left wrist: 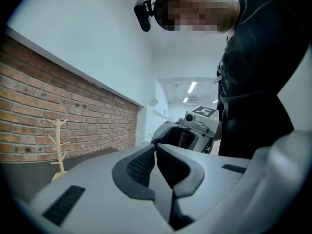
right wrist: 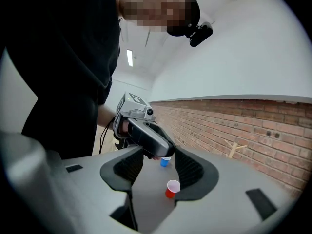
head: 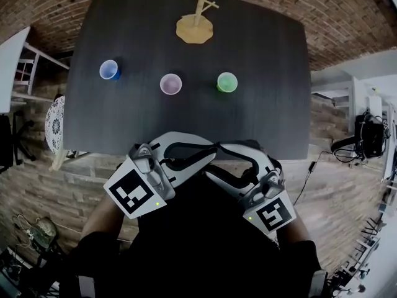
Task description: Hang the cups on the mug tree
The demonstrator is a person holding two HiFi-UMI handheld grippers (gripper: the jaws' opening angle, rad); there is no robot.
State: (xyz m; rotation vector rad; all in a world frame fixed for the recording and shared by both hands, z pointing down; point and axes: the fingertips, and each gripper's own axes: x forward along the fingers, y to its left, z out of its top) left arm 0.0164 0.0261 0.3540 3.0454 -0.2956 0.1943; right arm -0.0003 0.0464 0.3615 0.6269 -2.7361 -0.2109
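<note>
Holding left gripper (left wrist: 156, 147) pressed together on nothing and right gripper (right wrist: 160, 155) spread and empty, nearly level, tips facing each other at the table's (head: 124, 129) near edge, with blue cup (head: 109, 70), red cup (right wrist: 172, 188) and green cup (head: 227, 82) upright in a row mid-table, mug tree (head: 195, 27) beyond.

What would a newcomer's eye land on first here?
Three small cups stand in a row on the dark table: a blue cup, a middle cup and a green cup, with a wooden mug tree at the far edge. Nearer, the shut left gripper and open right gripper face each other.
</note>
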